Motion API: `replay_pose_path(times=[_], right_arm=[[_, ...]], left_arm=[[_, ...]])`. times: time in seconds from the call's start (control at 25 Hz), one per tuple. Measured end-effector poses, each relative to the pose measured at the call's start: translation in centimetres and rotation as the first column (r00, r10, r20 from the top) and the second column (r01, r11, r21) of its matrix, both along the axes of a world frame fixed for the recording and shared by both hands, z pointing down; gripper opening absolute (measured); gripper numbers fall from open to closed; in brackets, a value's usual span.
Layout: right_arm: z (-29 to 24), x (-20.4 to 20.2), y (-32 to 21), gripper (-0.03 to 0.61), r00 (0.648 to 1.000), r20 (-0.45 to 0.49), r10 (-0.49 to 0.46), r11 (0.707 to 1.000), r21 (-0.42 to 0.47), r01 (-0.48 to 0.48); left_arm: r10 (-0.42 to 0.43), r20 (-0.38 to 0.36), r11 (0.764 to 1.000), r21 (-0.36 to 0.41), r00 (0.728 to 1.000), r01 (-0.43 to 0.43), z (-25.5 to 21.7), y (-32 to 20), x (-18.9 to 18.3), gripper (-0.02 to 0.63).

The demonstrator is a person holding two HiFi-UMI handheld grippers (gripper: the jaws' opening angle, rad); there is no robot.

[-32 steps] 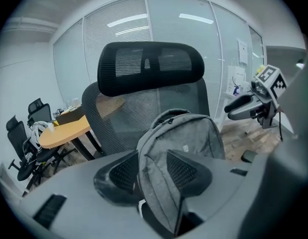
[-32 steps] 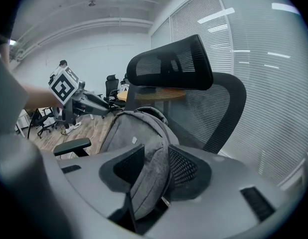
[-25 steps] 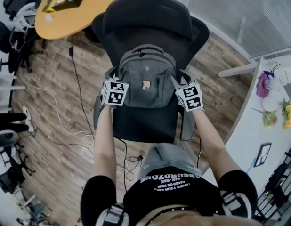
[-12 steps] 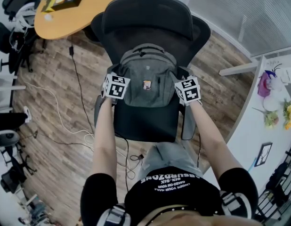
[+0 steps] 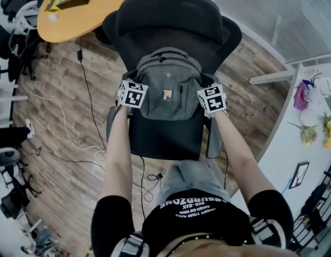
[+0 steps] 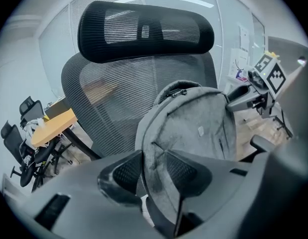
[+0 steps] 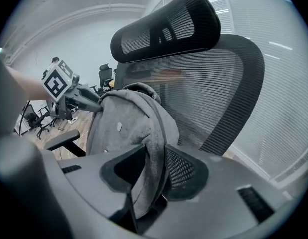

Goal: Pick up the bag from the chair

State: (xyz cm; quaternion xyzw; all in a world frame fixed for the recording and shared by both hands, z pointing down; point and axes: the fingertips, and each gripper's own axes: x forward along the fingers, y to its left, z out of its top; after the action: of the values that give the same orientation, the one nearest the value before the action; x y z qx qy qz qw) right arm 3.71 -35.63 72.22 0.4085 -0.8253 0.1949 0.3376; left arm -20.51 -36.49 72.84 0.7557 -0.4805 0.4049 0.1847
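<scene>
Grey bag (image 5: 168,84) is standing upright on the black mesh chair (image 5: 171,15), its back leaning against the backrest and the front pocket facing the person. Left gripper (image 6: 153,169) is clamped on the edge of the bag's left side. In the left gripper view you can see the grey fabric pinched between the two pads. Right gripper (image 7: 155,169) has the same kind of hold on the opposite side, with its jaws closed on a fold of the bag's edge. From the head view both grippers sit tight against the bag, one on each flank, roughly mid-height, arms stretched out over the seat. Orange round tabletop (image 5: 85,9) is off at the upper left, well apart from the chair, with wood floor (image 5: 58,90) all around
</scene>
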Motion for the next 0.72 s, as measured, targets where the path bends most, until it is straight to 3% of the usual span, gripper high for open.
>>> replay_pose_path(times=[0.2,0.72], right_arm=[[0.0,-0.3,0.0,0.092,1.0,0.002,-0.001,1.0,-0.01,0.001],[-0.6,-0.1,1.1,0.075,0.999,0.036,-0.021,1.0,0.012,0.021]], left_arm=[[-0.023,-0.013,0.999,-0.023,1.0,0.023,0.0,0.0,-0.1,0.108],[-0.013,-0.058,1.0,-0.019,0.998,0.012,-1.0,1.5,0.1,0.06]])
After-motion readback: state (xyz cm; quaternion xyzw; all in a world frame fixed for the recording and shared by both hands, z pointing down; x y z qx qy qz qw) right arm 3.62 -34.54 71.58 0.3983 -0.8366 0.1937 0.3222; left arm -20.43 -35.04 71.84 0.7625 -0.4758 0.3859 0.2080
